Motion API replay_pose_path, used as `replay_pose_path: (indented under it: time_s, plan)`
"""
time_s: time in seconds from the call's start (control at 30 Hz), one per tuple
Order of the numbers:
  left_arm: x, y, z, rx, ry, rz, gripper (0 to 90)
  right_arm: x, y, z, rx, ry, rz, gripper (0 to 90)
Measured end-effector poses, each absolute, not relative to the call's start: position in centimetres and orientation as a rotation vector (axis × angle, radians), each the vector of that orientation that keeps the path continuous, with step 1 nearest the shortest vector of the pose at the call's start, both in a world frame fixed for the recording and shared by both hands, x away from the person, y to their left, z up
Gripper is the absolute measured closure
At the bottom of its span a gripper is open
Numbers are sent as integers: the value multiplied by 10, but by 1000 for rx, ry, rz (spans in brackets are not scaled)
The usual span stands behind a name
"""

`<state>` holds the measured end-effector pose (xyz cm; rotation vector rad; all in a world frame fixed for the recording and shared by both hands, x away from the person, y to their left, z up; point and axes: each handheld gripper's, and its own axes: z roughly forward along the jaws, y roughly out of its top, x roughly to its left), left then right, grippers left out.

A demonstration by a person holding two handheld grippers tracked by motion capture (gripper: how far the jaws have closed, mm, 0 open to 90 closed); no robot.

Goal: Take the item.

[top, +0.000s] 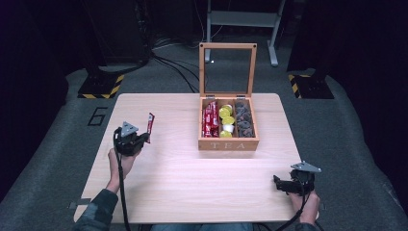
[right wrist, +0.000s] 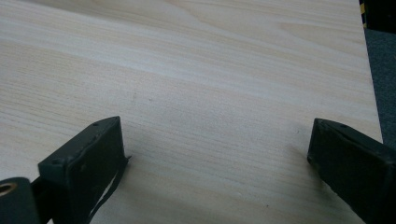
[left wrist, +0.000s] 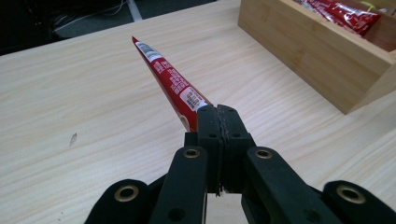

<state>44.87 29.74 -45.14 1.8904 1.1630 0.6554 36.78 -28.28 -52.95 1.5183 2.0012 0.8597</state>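
While left gripper (left wrist: 218, 114) pinches red sachet (left wrist: 170, 81), tea box (top: 228, 143) holds sachets, capsules; right gripper (right wrist: 217, 154) jaws wide.

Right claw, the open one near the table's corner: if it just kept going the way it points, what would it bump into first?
Probably nothing soon: ahead of the right claw lies bare table, as far as its own view shows.

grey carpet floor (top: 57, 159), dark room.

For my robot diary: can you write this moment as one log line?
left gripper: shut on red packet | right gripper: open, idle | tea box: lid open
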Motion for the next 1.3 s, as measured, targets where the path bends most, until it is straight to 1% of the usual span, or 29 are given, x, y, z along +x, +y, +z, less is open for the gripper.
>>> replay_pose_path:
  time_s: [0.6,0.73,0.9,1.3]
  plan:
    - [467,294,-479,1951,1227,587,890,368,-283,-530,1518,2001,859,33]
    - [468,293,-485,1962,1236,588,890,368,-283,-530,1519,2001,860,33]
    - [469,293,-496,1968,1255,558,890,368,-283,-530,1518,2001,860,33]
    - [471,294,-507,2024,1268,533,888,368,-283,-530,1519,2001,860,33]
